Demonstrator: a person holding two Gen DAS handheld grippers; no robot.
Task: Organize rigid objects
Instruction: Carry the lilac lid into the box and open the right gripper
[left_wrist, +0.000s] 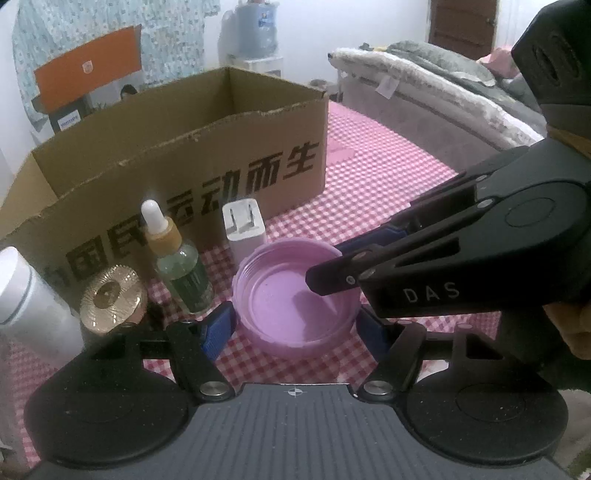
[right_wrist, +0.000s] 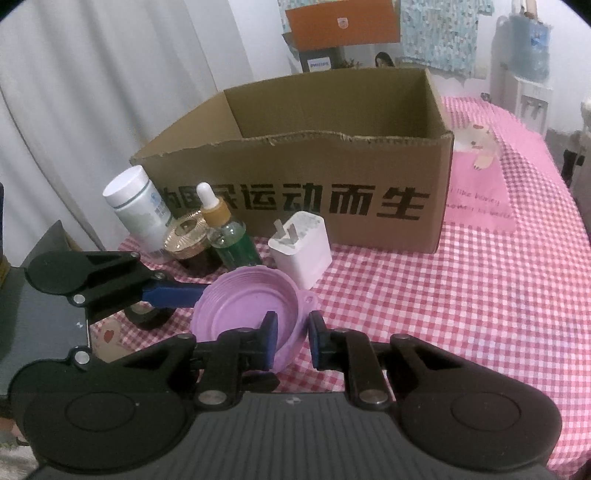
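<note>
Pads of the right gripper (right_wrist: 291, 341) clenched on the purple lid's (right_wrist: 243, 314) rim, left gripper (left_wrist: 295, 325) straddling it half-open, contact there hard to judge.

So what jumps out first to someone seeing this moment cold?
Probably the pink lid, lying open side up on the checked cloth with both grippers on it: the right gripper pinches its rim, while the left gripper straddles it. Behind it looms the open cardboard box with bold black lettering. A dropper bottle and a white charger stand before the box.
</note>
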